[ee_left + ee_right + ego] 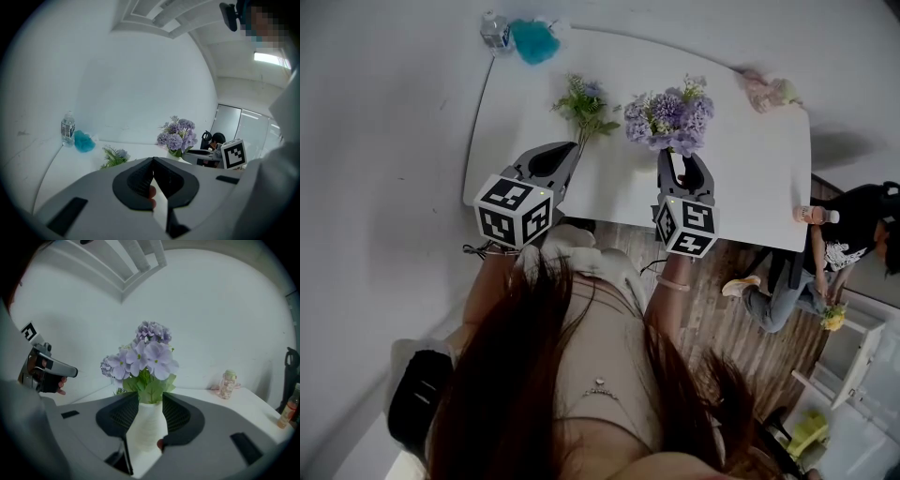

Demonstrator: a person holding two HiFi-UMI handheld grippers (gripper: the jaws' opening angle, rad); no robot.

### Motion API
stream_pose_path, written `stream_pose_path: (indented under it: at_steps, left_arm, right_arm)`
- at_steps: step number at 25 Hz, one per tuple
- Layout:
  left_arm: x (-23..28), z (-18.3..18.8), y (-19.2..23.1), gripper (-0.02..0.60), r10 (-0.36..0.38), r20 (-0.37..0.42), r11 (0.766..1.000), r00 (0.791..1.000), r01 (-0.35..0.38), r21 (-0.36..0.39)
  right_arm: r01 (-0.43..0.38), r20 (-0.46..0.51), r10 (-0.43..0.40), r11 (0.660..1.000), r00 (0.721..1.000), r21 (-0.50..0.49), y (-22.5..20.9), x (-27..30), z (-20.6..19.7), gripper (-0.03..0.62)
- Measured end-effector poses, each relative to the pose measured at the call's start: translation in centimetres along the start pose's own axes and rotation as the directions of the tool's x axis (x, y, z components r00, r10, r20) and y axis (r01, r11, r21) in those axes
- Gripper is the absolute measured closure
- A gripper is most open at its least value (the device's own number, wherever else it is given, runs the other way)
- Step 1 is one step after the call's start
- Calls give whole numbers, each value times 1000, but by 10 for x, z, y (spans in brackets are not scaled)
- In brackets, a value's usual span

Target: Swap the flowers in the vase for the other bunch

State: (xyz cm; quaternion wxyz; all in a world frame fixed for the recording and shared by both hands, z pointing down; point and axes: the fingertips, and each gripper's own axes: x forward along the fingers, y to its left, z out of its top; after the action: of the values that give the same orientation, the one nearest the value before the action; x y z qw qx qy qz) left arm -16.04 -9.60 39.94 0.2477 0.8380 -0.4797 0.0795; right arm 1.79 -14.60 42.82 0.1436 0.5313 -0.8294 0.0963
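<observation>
Purple flowers are standing in the white vase around the middle of the white surface. The right tongs are gripping that vase from the near side, one pad lying against each flank (the vase is filling the whole gap between them). Left of it, the other bunch, green with a few pale blue blossoms, is lying flat with its stem pointing toward the near edge. The left tongs are hovering at the near end of that stem, pressed together with nothing between them; whether they are touching it is not clear. At the far left corner a water bottle is standing beside a teal puff.
</observation>
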Motion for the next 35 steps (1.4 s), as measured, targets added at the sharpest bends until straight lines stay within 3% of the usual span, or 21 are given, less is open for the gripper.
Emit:
stream_pose_path:
  at_steps: [13,19,30,35]
  left_arm:
    - [-18,-20,-42,577,25,10,999,1000,-25,-31]
    - [-30,-24,-60,577,55,30,998,998,-54,-38]
    - [-59,-45,-86,577,116,41,993,992,-115,-12]
    - [-71,-56,-108,578,109,56,994,992,-109,-7]
  right_arm:
    - [-20,3,20,1000,1000,-15,-13,-46,0,437]
    - [-28,20,29,999,999,-37,-14,-71,2,499]
    - [-70,51,71,997,996,-11,-5,-107,-2,522]
    - [-73,82,73,997,994,3,-3,-134,-1,537]
